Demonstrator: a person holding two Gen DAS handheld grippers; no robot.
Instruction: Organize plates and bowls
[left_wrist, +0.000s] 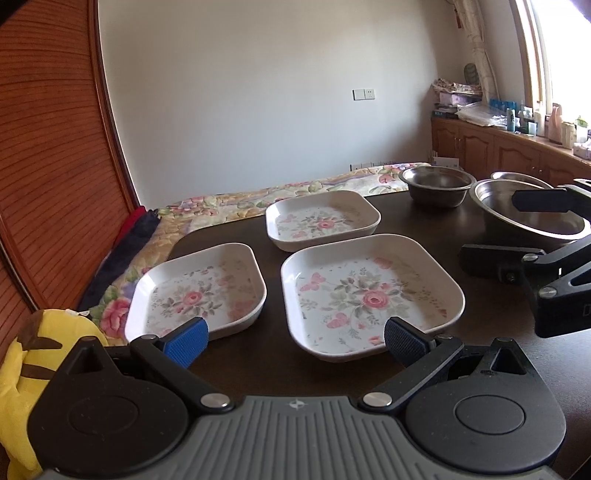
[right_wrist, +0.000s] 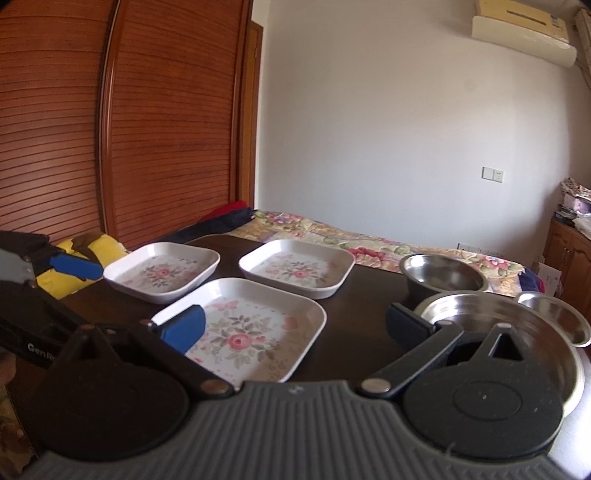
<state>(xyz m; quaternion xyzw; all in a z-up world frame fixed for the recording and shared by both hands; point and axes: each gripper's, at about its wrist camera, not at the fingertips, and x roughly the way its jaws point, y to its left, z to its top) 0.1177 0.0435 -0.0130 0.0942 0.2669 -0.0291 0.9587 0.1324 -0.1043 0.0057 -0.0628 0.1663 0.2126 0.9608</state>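
Three white square plates with pink flower prints lie on the dark table (left_wrist: 258, 369): a large near one (left_wrist: 369, 295), a smaller left one (left_wrist: 199, 291) and a far one (left_wrist: 321, 218). Three steel bowls stand at the right: a far one (left_wrist: 437, 184), a large one (left_wrist: 532, 218) and a third (left_wrist: 517, 176) behind it. My left gripper (left_wrist: 297, 341) is open, low over the near edges of the left and large plates, holding nothing. My right gripper (right_wrist: 297, 326) is open too, its left pad over the large plate (right_wrist: 251, 328) and its right finger beside the large bowl (right_wrist: 517, 325).
A bed with a flowered cover (left_wrist: 295, 192) runs behind the table. A yellow plush toy (left_wrist: 22, 369) lies off the table's left edge by the slatted wooden wardrobe (right_wrist: 166, 129). Cluttered wooden cabinets (left_wrist: 480, 144) line the right wall under the window.
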